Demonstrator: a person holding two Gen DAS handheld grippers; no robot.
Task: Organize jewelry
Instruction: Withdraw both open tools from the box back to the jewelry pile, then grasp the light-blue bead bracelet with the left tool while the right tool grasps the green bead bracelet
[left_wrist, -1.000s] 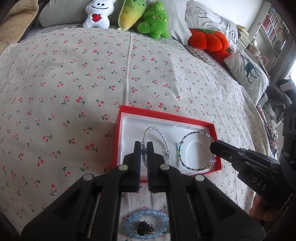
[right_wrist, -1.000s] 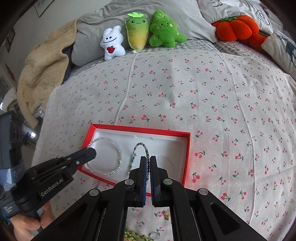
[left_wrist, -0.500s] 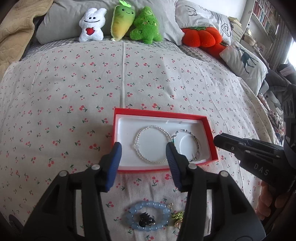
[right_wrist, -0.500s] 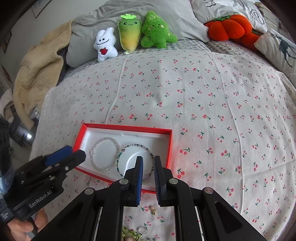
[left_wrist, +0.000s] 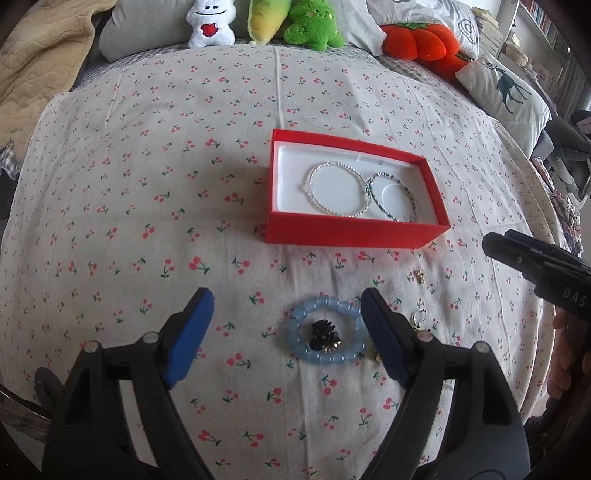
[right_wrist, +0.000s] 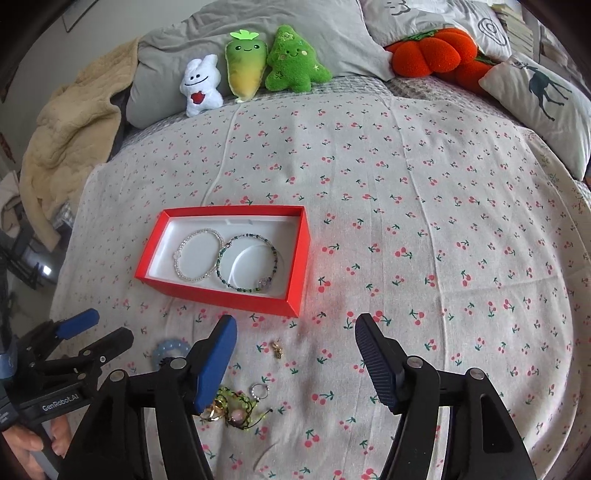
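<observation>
A red box (left_wrist: 347, 230) (right_wrist: 218, 293) with a white lining lies on the cherry-print bedspread. Inside it lie a clear bead bracelet (left_wrist: 334, 188) (right_wrist: 199, 258) and a green bead bracelet (left_wrist: 391, 199) (right_wrist: 247, 264), side by side. My left gripper (left_wrist: 286, 334) is open and empty, near a blue bead bracelet (left_wrist: 325, 332) with a black clip (left_wrist: 323, 334) inside it. My right gripper (right_wrist: 295, 358) is open and empty, near the box. A small gold charm (right_wrist: 277, 349) (left_wrist: 419, 275), a ring (right_wrist: 258, 391) and a tangle of green jewelry (right_wrist: 232, 406) lie on the spread.
Plush toys (right_wrist: 251, 66) and pillows (right_wrist: 535, 99) line the far edge of the bed. A beige blanket (right_wrist: 62, 144) lies at the far left. The left gripper shows at the lower left of the right wrist view (right_wrist: 85, 339).
Both grippers let go of the bracelets, which now lie in the box. Both opened wide and drew back toward me, away from the box.
</observation>
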